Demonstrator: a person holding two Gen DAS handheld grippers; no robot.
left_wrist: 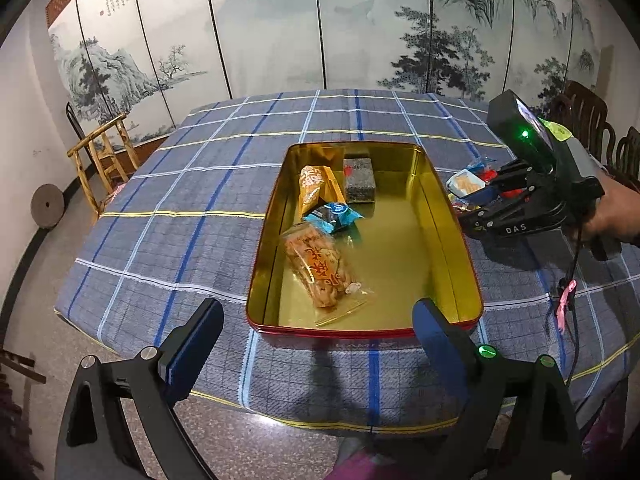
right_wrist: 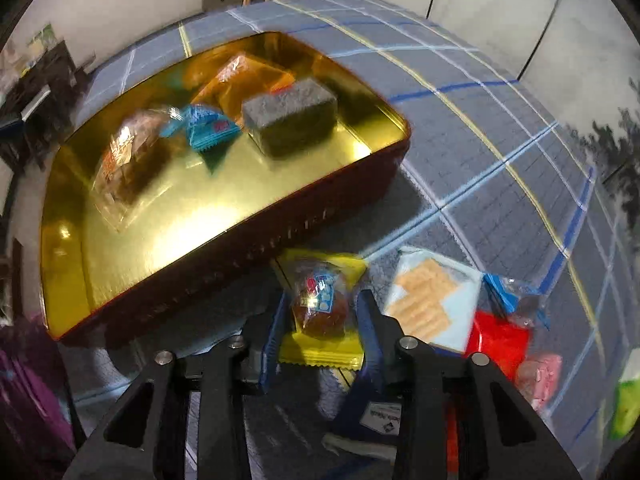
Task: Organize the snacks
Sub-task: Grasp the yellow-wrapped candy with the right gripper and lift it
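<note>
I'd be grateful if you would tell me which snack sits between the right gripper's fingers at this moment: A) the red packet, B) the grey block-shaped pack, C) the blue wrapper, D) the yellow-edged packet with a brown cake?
D: in the right wrist view the right gripper has its blue pads on either side of the yellow-edged packet, which lies on the tablecloth beside the tin.

Open red tin, gold inside, holds 4 snack pkts; yellow-wrapped cake pkt lies flat just beside it, w/ others.
</note>
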